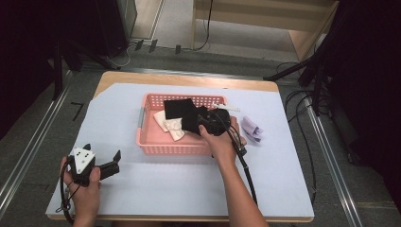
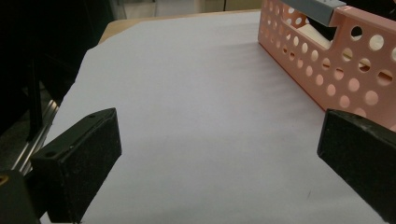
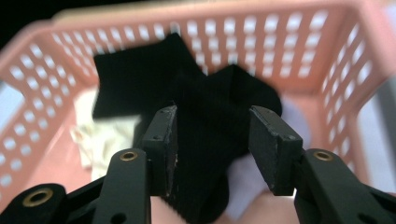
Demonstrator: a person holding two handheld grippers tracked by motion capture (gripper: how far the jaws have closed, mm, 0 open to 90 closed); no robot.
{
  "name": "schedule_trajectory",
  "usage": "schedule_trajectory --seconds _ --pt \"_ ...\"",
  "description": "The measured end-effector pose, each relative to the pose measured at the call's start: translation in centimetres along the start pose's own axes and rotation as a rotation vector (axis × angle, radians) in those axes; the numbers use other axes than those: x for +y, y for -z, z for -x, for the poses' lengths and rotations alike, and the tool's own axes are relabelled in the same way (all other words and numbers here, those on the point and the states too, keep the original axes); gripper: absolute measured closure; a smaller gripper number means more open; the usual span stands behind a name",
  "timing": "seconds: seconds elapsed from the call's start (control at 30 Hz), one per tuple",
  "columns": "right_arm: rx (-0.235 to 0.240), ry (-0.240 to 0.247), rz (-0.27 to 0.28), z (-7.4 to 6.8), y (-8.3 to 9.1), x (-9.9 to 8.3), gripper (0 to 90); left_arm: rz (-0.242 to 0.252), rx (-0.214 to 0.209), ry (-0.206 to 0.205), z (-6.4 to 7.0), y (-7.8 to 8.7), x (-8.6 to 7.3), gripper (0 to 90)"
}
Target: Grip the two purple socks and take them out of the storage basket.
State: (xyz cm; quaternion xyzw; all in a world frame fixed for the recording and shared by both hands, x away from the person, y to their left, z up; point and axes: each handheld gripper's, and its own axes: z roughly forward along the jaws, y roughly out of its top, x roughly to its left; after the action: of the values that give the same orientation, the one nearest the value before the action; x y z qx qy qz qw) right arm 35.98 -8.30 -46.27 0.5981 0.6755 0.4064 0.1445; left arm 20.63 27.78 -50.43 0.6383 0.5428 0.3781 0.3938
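The wooden table [image 1: 189, 78] carries a pale lavender-white sheet [image 1: 189, 184] that covers nearly all of its top, leaving a strip of bare wood along the far edge and at the far-left corner. Wide open sheet lies on the near side, from the left edge across to the right, broken only by the two forearms.

A pink perforated plastic basket [image 1: 175, 147] sits on the far middle of the sheet, its near wall parallel to the table's near edge, with free sheet on every side. In the left gripper view its holed wall [image 2: 327, 70] stands at the right, past bare sheet.

Inside the basket a flat black square cloth [image 1: 178, 108] leans toward the far wall, and a cream crumpled cloth [image 1: 169, 124] lies on the floor at the left. A black sock [image 3: 219, 140] hangs between the right gripper's jaws in the right gripper view, over the basket's right half, above a pale lilac patch.

The right gripper [image 1: 210, 124] is over the basket's right part; its jaws are parted, with a gap showing between the right jaw and the sock, the left jaw close against it.

The left gripper [image 1: 111, 164] rests low over the near-left sheet, jaws spread wide, nothing between them.

A small lilac folded cloth [image 1: 251, 130] lies on the sheet just right of the basket.
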Motion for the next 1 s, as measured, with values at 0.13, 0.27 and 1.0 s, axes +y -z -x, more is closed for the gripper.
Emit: schedule_trajectory --seconds 0.13,0.27,1.0 --pt "-0.010 0.050 -0.112 -0.7 -0.7 -0.2 58.4 -0.001 0.000 -0.001 0.0 0.0 0.0 0.4" --pt "0.051 0.088 -0.141 -0.7 -0.9 -0.3 83.4 0.001 -0.001 0.001 0.0 0.0 0.0 0.4" --pt "0.055 0.201 0.073 -2.3 1.7 0.2 67.8 -0.003 -0.005 0.011 -0.1 0.0 0.0 0.4"
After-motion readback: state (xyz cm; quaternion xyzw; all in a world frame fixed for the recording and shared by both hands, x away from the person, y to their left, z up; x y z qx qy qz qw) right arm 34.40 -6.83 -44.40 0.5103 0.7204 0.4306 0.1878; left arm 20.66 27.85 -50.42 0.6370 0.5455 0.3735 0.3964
